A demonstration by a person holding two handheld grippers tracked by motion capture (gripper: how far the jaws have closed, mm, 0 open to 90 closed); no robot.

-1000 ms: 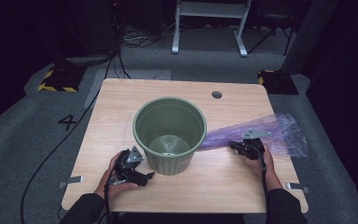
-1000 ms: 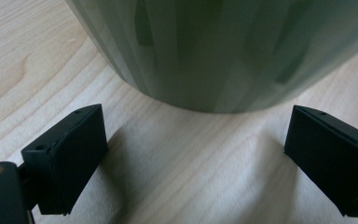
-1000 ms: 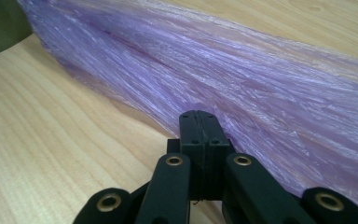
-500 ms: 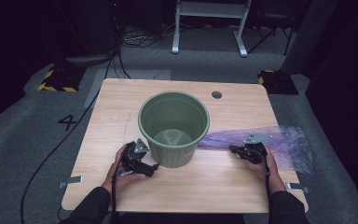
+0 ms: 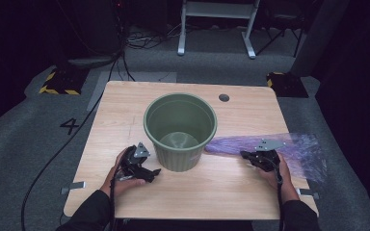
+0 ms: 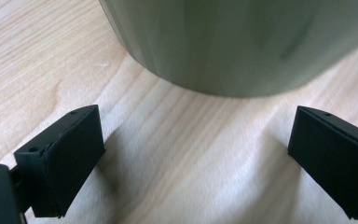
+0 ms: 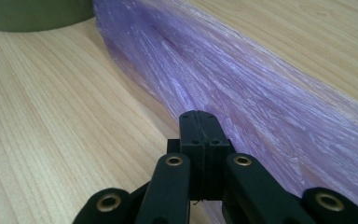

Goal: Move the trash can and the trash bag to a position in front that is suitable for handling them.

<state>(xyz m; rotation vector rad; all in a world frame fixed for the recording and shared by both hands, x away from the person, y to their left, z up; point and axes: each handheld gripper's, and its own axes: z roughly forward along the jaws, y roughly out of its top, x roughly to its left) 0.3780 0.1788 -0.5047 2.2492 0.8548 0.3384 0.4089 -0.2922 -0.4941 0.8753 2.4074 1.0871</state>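
**Hand-held grippers flank the bin, bag laid flat**

Hand-held gripper on the right (image 5: 248, 156), in the high view, rests on the bench (image 5: 125, 110) at the near edge of the purple bag (image 5: 289, 144), well apart from the green bin (image 5: 180, 130). The left hand-held gripper (image 5: 149, 172) lies low beside the bin's base. Compared with 1 second ago, the bin has shifted toward the bench's middle and the bag, then raised and bunched toward the bin's rim, now lies stretched flat from the bin's foot to the right edge. I judge the bag is being straightened before it goes into the bin, so lining has yet to begin.

From the left gripper view, the 2 jaws stand spread wide with nothing between them; the bin (image 6: 242, 42) rises just ahead, not touched.

From the right gripper view, the jaws are pressed together at the bag's (image 7: 242, 88) edge; whether film is pinched between them I cannot tell. The bin (image 7: 32, 14) shows far off.
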